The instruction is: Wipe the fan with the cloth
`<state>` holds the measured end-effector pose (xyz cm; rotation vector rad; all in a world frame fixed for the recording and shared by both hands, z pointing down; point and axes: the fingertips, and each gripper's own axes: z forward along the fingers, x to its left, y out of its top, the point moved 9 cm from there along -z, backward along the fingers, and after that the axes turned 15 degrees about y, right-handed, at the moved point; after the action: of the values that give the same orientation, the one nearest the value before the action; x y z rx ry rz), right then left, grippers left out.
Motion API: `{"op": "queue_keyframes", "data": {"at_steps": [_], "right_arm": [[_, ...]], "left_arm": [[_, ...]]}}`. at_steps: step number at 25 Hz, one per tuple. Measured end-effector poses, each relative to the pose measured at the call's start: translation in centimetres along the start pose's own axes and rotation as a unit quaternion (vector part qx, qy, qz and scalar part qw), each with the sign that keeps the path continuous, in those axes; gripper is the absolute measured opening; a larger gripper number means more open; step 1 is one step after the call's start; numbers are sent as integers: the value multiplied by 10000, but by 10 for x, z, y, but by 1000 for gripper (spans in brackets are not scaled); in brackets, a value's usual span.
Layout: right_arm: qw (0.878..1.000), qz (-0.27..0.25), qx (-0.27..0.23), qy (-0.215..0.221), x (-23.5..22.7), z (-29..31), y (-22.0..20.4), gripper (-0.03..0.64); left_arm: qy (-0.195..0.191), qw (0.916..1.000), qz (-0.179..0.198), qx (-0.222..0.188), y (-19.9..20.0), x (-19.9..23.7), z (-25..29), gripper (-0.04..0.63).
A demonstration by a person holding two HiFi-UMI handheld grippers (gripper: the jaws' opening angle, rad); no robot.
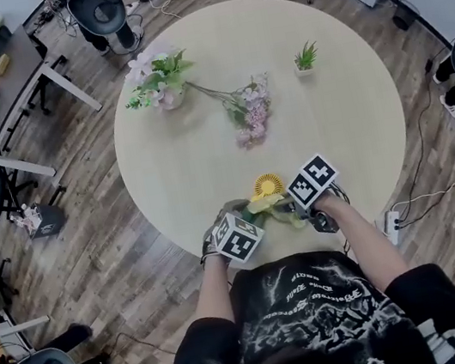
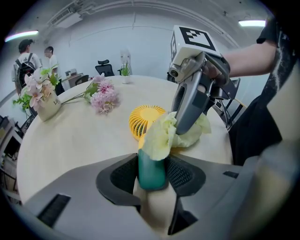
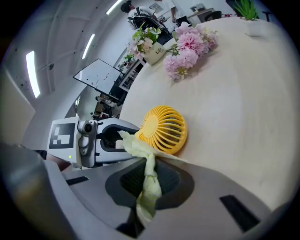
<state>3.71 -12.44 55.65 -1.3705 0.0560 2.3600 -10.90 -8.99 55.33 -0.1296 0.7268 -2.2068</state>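
Observation:
A small yellow fan [image 1: 267, 185] with a green handle [image 2: 151, 168] sits at the near edge of the round table [image 1: 354, 111]. My left gripper [image 2: 151, 171] is shut on that handle, and the fan's round grille [image 2: 146, 119] points away from it. A pale yellow-green cloth [image 3: 147, 178] is pinched in my right gripper [image 3: 149, 180], which is shut on it. The cloth [image 2: 161, 136] drapes over the top of the handle and lies against the side of the grille [image 3: 164, 129]. In the head view both grippers meet just in front of the person's body, left [image 1: 255, 217] and right [image 1: 291, 207].
A vase of pink and white flowers [image 1: 159, 80] stands at the far left of the table. A loose spray of pink blossoms [image 1: 251, 116] lies in the middle, and a small potted plant [image 1: 305, 58] stands far right. Office chairs and desks ring the table on the wooden floor.

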Motion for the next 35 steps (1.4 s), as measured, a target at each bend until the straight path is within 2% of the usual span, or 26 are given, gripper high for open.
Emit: {"op": "queue_keyframes", "data": {"at_steps": [7, 10, 17, 22, 24, 27, 31, 35], "right_arm": [[9985, 165, -298, -419, -17, -20, 1, 32], [9959, 115, -432, -791, -22, -31, 6, 32], [9805, -517, -397, -1856, -15, -41, 38, 32], [9671, -855, -768, -2268, -9, -36, 57, 31], [9653, -996, -1010, -2193, -7, -32, 63, 32], [9737, -1034, -1141, -1680, -2, -23, 76, 31], [9842, -1090, -279, -1364, -1, -13, 95, 31], [9818, -1331, 333, -1310, 9, -2, 103, 31]], "left_arm": [[-20, 10000, 66, 11, 1, 2, 2, 196], [-30, 9999, 115, 29, 2, 2, 3, 196], [-55, 9998, 152, 74, 3, 0, 2, 196], [-46, 9998, 157, 106, 3, 0, 3, 196], [-45, 9998, 173, 95, 3, 0, 3, 196], [-72, 9997, 209, 95, 4, 2, 4, 196], [-97, 9995, 269, 97, 3, 3, 4, 196], [-126, 9993, 333, 108, 4, 2, 3, 196]]}}
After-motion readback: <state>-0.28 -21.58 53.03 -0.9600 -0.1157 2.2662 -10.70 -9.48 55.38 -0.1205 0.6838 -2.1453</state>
